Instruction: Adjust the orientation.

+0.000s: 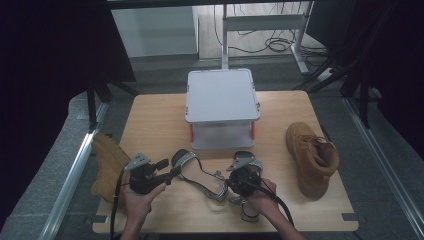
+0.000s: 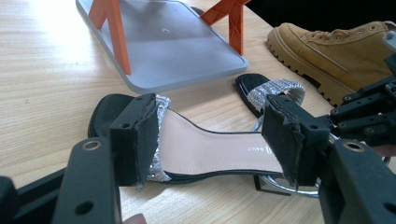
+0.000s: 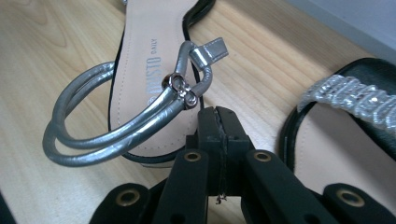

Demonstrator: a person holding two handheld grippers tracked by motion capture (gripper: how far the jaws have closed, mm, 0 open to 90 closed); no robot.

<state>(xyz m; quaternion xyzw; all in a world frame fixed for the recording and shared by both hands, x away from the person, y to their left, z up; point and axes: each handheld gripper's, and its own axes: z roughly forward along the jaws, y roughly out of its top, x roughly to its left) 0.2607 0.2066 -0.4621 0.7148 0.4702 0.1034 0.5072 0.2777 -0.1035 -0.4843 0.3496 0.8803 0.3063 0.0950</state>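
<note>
left claw (image 2: 210, 135): wide, astride sandal (image 2: 205, 151) toe strap, pads apart from it
right claw (image 3: 219, 126): closed, empty, beside silver ankle strap (image 3: 121, 126)
sandal: flat on surface (image 1: 155, 125)

Lab, curtained rig (image 1: 45, 75), floor cables (image 1: 270, 45)

Soft overhead light, dark surroundings, glare on the table (image 2: 42, 28), mild softness throughout.

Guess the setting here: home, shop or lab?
Most likely a lab data-collection bench: a small wooden table ringed by dark curtains, loose cables on the floor, and staged props: sandals, boot, grey rack.
</note>
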